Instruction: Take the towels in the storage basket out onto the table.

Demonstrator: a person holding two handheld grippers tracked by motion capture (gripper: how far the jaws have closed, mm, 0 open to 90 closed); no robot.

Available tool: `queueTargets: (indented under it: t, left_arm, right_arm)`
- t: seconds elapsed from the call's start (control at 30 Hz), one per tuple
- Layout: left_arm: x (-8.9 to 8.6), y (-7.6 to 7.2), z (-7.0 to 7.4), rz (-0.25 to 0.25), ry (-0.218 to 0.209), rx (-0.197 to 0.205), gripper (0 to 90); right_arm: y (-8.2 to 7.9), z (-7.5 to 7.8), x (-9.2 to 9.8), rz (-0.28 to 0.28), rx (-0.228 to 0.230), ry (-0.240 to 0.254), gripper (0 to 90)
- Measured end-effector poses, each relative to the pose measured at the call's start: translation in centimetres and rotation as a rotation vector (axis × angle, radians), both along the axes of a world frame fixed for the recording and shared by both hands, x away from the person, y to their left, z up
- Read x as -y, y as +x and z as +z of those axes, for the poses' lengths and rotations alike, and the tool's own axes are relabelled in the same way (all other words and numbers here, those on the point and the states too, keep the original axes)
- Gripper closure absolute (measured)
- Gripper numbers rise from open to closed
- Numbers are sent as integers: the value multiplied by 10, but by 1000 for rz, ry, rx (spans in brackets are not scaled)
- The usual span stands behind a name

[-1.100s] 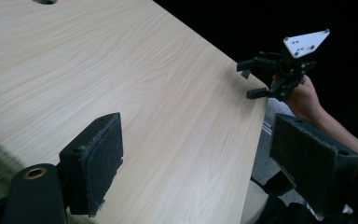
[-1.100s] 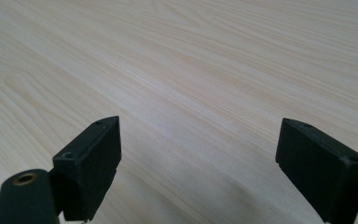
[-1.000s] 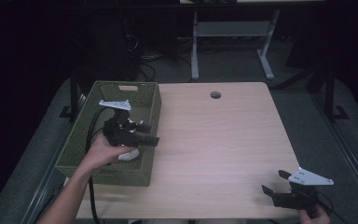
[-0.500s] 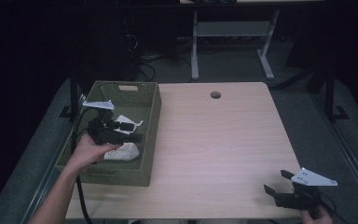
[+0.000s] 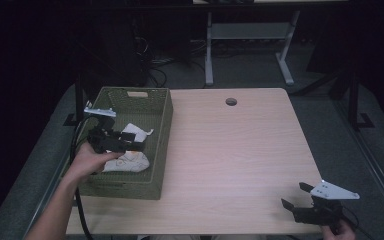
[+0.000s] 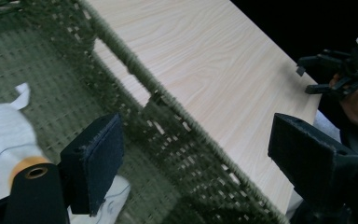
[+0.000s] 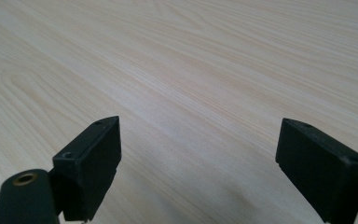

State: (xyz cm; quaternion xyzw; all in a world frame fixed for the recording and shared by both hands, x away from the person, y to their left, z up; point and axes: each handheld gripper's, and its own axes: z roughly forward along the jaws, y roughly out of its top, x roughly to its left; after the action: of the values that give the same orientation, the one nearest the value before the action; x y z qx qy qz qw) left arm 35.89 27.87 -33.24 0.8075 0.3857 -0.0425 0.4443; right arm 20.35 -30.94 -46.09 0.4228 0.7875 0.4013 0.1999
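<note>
Two spread left gripper point(image 5: 130, 145) fingers point(image 6: 95, 165) beside white cloth point(image 5: 130, 161).

White cloth point(image 5: 127, 159) partly hidden behind left gripper point(image 5: 130, 146); right hand point(image 5: 341, 231) cropped by frame.

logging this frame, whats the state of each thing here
left hand-held gripper: open, inside the basket, holding nothing
right hand-held gripper: open, over the table's near right corner, holding nothing
basket: upright on the table's left side
white cloth: crumpled in the basket
table: bare wood apart from the basket
</note>
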Motion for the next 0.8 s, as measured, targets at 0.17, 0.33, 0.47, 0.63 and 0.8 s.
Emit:
queueTargets:
  t: [0.17,0.33,0.47,0.63,0.8]
  left_arm:
    - [-8,6,-6,41,32,-9,180]
    - [-12,13,-15,67,34,-33,181]
    - [-15,20,-22,111,92,-43,181]
    - [-19,28,-30,160,154,-68,181]
    - [-19,33,-39,184,213,-88,181]
  right_arm:
    - [1,-1,-1,4,0,-1,139]
    - [0,0,-1,7,6,-1,139]
    - [0,-1,-2,13,-1,-6,139]
    - [0,-1,-4,21,1,-10,139]
    - [0,-1,-5,30,4,-10,139]
